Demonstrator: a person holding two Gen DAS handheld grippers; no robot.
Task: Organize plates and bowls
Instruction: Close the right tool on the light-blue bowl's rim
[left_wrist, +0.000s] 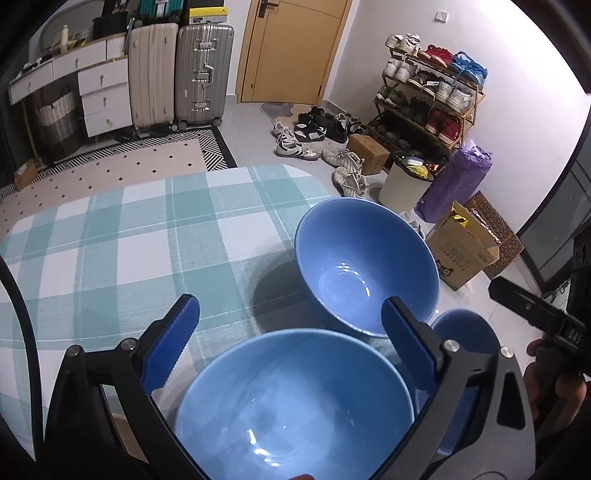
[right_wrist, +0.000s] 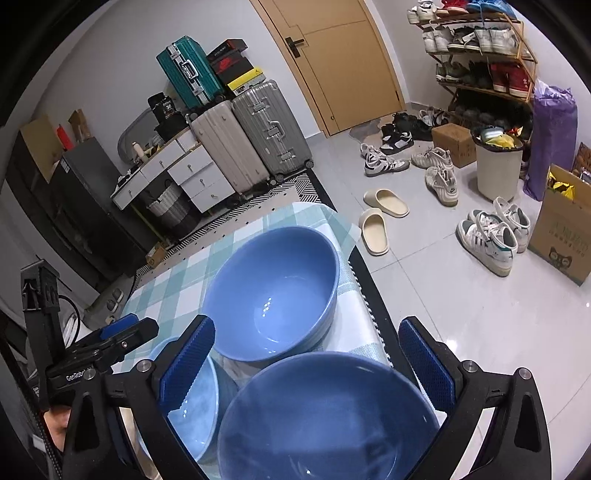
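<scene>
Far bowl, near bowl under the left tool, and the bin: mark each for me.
far bowl (left_wrist: 365, 266), left wrist view, on its inner wall.
near bowl (left_wrist: 295, 398), left wrist view, on its inner floor between the open fingers.
bin (right_wrist: 496, 173), right wrist view, on its pale side wall.

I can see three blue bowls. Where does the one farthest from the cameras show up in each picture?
Left wrist view: the far bowl sits right of centre, near the table's right edge.
Right wrist view: the far bowl sits just left of centre, between the fingertips.
Shared landmark: the silver suitcase at the back wall.
</scene>
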